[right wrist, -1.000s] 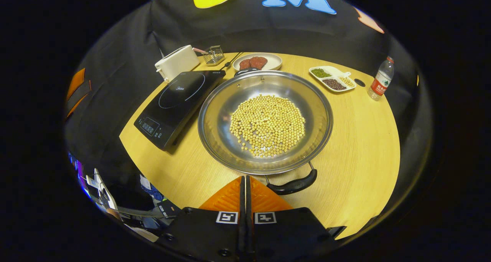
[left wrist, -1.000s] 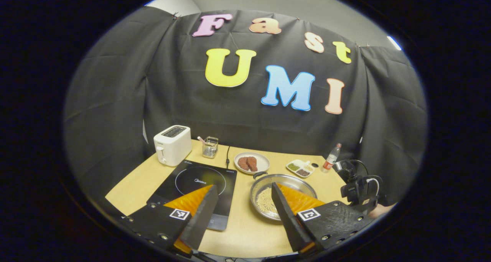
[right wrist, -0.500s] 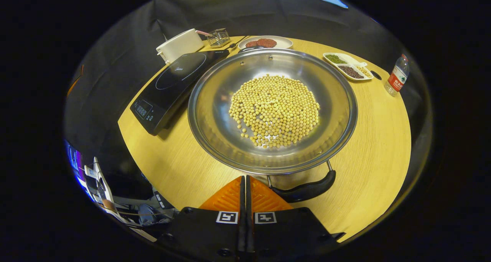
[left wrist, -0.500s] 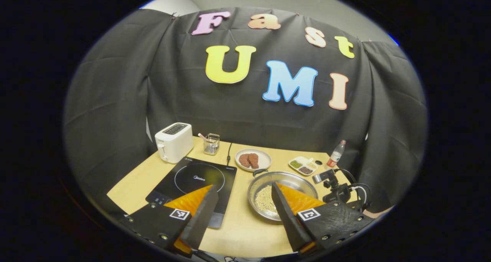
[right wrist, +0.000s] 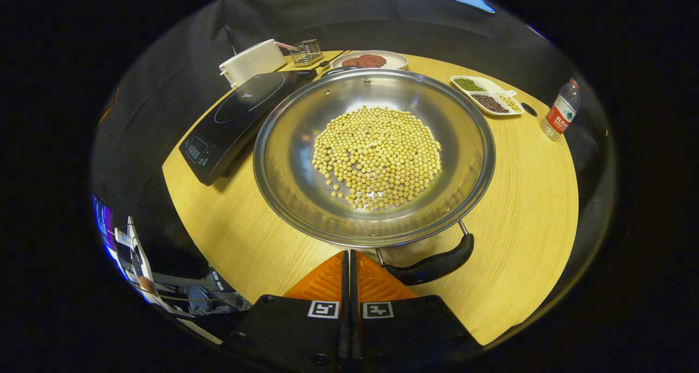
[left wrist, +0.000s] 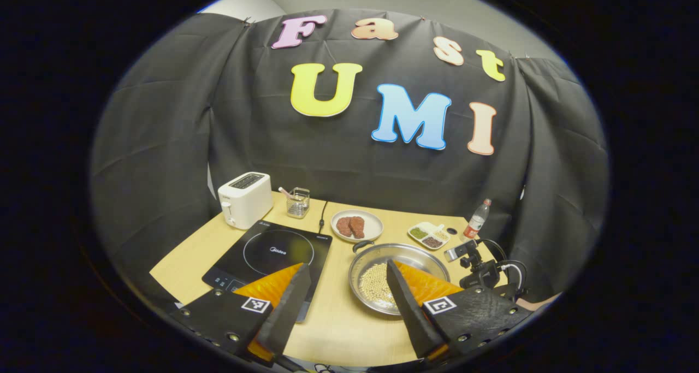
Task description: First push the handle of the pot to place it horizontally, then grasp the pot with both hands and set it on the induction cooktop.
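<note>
Right claw (right wrist: 349,264), fingers closed together and empty, sits just left of the pot's near handle (right wrist: 431,264); the soybean-filled pot (right wrist: 469,160) rests on the surface beside the induction cooktop (right wrist: 229,122).

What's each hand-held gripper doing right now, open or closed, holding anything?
Left hand-held gripper: open, holding nothing.
Right hand-held gripper: closed, empty, beside the pot handle.
</note>
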`<state>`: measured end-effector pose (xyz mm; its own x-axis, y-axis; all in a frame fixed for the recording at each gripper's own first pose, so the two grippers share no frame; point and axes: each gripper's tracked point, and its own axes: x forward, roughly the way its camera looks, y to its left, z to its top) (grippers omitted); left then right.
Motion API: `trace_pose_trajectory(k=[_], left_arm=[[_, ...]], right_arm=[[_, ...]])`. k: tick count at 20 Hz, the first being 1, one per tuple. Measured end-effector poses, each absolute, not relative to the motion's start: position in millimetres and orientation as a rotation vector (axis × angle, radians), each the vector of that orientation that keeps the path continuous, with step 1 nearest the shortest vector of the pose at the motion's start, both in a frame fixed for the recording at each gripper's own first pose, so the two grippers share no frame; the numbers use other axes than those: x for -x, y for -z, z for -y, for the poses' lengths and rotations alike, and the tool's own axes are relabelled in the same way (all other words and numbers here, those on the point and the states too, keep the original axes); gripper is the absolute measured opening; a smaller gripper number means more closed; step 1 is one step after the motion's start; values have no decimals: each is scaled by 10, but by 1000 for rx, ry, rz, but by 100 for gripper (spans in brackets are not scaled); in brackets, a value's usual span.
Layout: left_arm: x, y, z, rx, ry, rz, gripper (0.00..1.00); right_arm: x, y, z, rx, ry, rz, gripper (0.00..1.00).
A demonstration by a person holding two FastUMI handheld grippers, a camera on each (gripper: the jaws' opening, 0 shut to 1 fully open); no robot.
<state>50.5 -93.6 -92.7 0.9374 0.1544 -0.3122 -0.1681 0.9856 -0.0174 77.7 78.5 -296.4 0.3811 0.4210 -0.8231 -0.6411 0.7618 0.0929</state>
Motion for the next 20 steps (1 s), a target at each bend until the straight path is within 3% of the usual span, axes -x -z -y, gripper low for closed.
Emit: trace_pose_trajectory(k=[20], left_arm=[[-821, 1119, 1574, -20, -212, -341, 86]], right_arm=[[-1537, 2846, -2, 151, -579, -916, 2]])
